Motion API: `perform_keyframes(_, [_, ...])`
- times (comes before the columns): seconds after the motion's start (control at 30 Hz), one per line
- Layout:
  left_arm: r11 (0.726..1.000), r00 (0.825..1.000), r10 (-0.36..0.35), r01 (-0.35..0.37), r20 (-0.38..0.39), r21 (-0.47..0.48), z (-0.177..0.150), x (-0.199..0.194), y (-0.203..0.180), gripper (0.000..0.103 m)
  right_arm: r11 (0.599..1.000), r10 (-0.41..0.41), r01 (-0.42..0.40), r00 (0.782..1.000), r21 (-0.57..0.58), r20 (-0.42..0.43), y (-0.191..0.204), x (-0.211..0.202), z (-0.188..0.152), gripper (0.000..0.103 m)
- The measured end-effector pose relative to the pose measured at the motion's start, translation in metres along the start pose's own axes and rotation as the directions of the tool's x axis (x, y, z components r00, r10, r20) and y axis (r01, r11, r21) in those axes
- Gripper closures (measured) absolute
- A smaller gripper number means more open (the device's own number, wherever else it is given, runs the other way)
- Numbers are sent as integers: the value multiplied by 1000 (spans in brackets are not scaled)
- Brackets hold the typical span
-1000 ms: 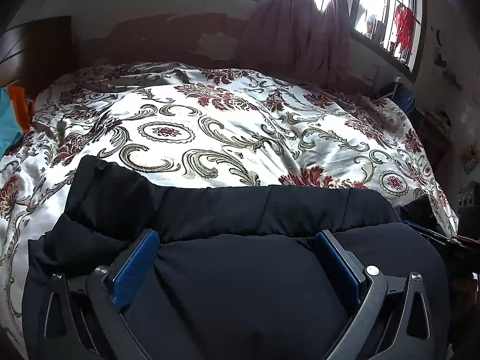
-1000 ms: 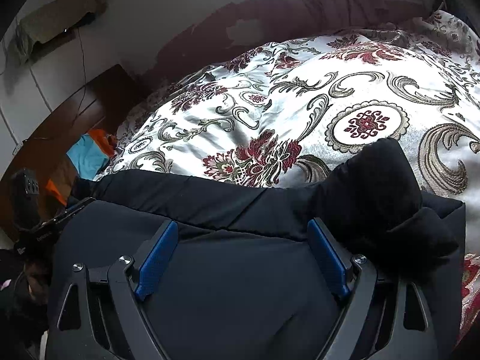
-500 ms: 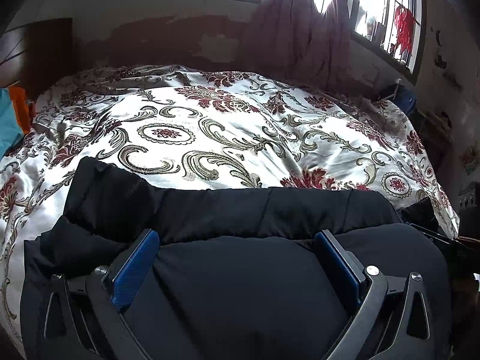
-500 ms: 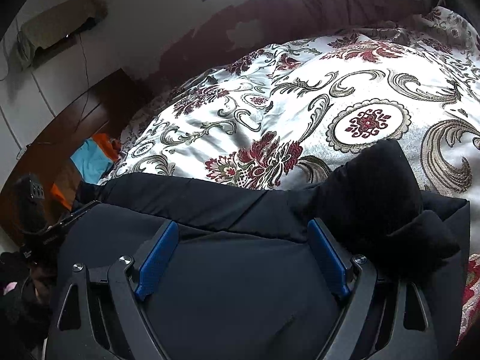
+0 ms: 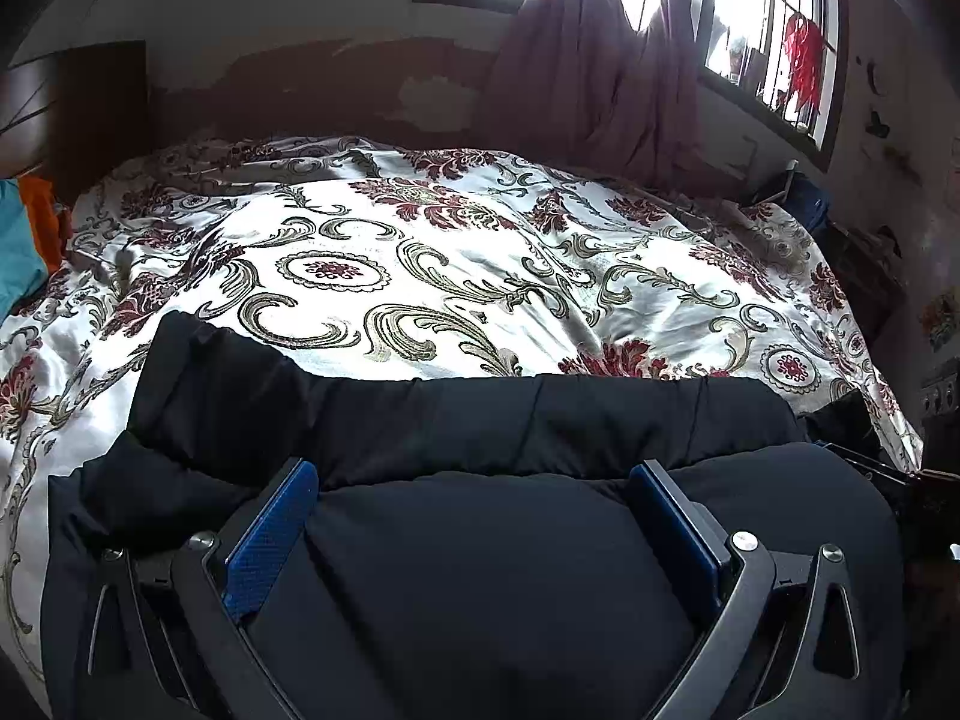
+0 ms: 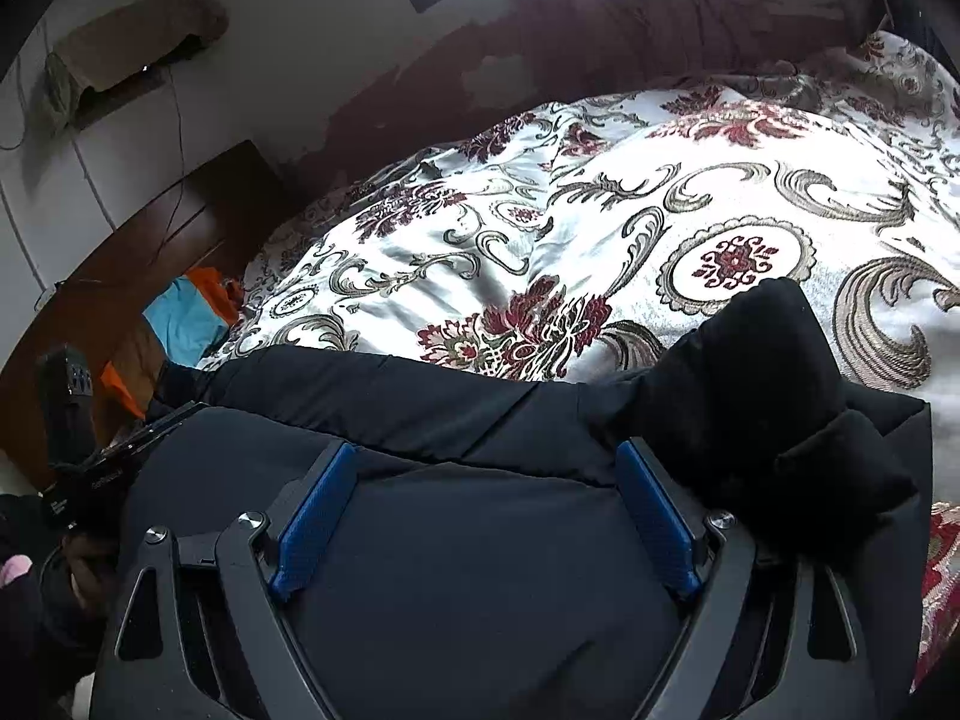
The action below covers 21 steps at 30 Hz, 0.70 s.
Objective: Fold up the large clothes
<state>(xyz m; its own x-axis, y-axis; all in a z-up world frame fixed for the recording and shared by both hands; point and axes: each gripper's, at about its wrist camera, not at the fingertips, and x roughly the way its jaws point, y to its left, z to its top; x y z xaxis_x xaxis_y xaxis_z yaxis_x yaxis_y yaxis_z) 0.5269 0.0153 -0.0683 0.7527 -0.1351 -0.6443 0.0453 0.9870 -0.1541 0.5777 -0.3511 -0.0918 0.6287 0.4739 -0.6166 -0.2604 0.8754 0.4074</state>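
A large black padded jacket lies folded on the near edge of a bed with a white floral cover. My left gripper is open, its blue pads spread wide over the jacket's top layer, holding nothing. In the right wrist view the same jacket fills the foreground, with a bunched black sleeve at the right. My right gripper is open too, blue pads spread over the fabric. The left gripper shows at the left edge.
A wall with peeling paint and a purple curtain under barred windows stands behind the bed. Turquoise and orange items lie by the dark wooden headboard. Dark clutter sits beyond the bed's right side.
Both views have shifted slightly; the bed and jacket sit a little lower in the frames. The jacket and both open grippers keep the same relation.
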Motion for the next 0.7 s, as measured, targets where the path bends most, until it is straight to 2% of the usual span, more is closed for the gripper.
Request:
perform_keyframes(0.1, [1000,1000,-3,3,8,2,-2,-2,0,0,999,-42,42,999,-31,1,7,-2,-1,19])
perform_keyframes(0.3, [1000,998,-23,23,63,-1,-7,-13,2,0,955,-231,234,972,-180,43,41,-7,-5,15])
perform_keyframes(0.4, [999,996,-44,45,73,-12,-7,-17,4,0,950,-246,249,968,-188,42,42,-14,-2,14])
perform_keyframes(0.53, [998,998,-42,44,47,-42,-2,-33,5,0,932,-257,270,963,-244,84,49,-51,-5,8])
perform_keyframes(0.7, [994,995,-35,44,89,-100,0,-81,19,0,867,-304,336,942,-367,145,62,-101,-18,6])
